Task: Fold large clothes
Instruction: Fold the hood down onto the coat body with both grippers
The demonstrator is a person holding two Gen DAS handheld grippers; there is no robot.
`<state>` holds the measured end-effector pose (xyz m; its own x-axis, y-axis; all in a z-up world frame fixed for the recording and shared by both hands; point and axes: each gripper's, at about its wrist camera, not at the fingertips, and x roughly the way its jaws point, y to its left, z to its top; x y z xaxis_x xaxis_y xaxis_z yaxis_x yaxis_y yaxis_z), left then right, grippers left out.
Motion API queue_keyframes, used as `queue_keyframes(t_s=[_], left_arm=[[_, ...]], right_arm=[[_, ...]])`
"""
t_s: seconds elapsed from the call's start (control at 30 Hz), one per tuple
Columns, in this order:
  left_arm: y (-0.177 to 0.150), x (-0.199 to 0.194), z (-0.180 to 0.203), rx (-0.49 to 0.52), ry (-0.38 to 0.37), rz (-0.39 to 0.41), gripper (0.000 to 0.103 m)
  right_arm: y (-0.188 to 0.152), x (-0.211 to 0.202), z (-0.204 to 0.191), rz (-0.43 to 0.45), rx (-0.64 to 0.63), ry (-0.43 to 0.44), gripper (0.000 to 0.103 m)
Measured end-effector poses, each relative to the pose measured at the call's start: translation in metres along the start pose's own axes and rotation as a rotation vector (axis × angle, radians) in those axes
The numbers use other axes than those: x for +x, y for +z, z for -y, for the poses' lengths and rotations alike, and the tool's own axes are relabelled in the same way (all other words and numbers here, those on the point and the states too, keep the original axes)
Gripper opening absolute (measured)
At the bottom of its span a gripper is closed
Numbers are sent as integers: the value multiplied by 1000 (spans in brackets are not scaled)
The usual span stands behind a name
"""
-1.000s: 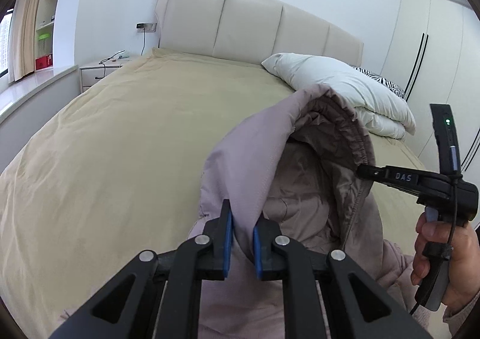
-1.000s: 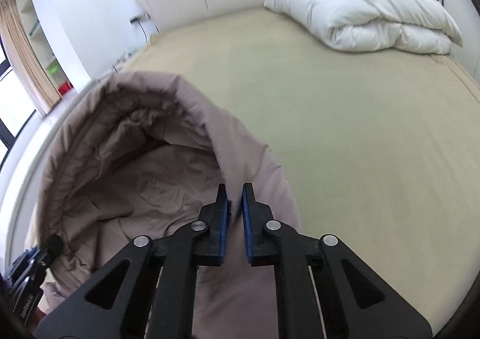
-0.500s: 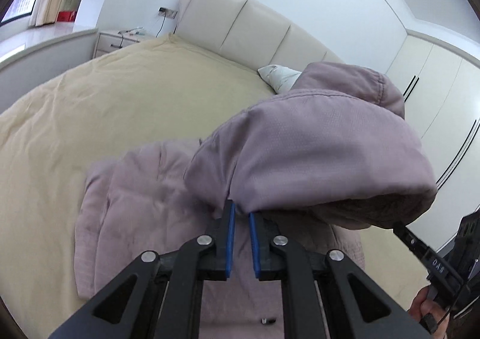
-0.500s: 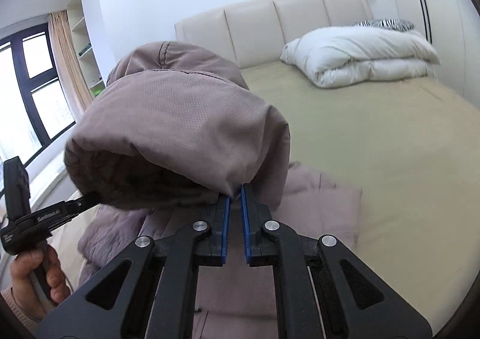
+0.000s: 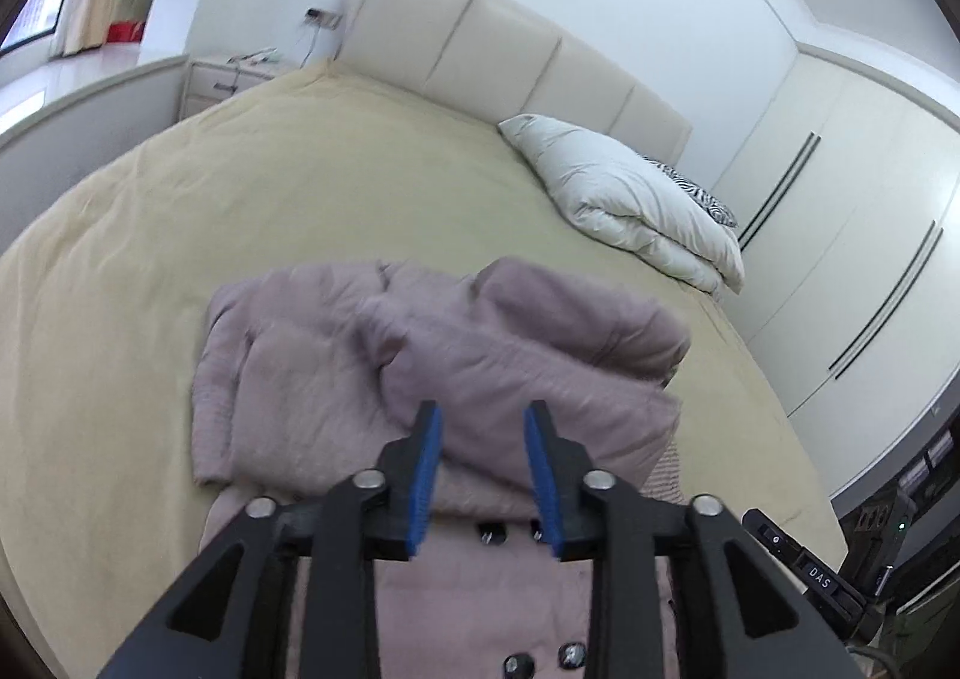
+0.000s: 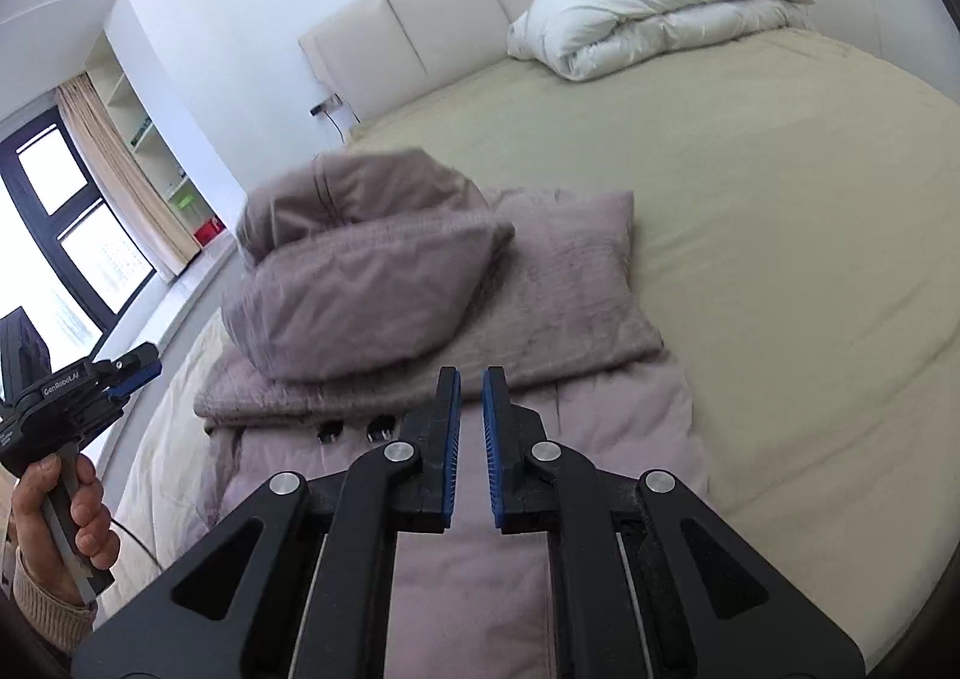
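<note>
Mauve padded coat (image 5: 456, 373) lies on the bed (image 5: 180, 235), its hood (image 6: 360, 283) flopped over the folded upper part. Left gripper (image 5: 483, 463) is wide apart, holding nothing, just short of the hood; right gripper (image 6: 471, 439) shows a narrow gap, also empty, above the coat. Only the right view shows the left hand (image 6: 54, 523) and window (image 6: 66, 223); only the left shows the wardrobe (image 5: 840, 235). A duvet (image 5: 636, 205) sits near the headboard (image 5: 498, 54).
</note>
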<state>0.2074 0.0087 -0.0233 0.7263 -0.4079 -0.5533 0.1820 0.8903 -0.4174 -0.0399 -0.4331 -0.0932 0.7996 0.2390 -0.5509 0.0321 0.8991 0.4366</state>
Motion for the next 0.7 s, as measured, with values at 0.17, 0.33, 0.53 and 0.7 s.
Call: queue_keyframes(t_s=[0.17, 0.33, 0.53, 0.7], left_arm=[[53, 56, 51, 134, 4, -10, 54], [63, 124, 53, 182, 103, -97, 54], [1, 178, -1, 152, 170, -282, 54], [-23, 183, -9, 187, 168, -285, 53]], right_arm=[[62, 28, -32, 25, -71, 87, 9], [92, 85, -45, -67, -39, 90, 9], [60, 177, -54, -291, -57, 19, 8], [11, 189, -35, -224, -26, 77, 8]])
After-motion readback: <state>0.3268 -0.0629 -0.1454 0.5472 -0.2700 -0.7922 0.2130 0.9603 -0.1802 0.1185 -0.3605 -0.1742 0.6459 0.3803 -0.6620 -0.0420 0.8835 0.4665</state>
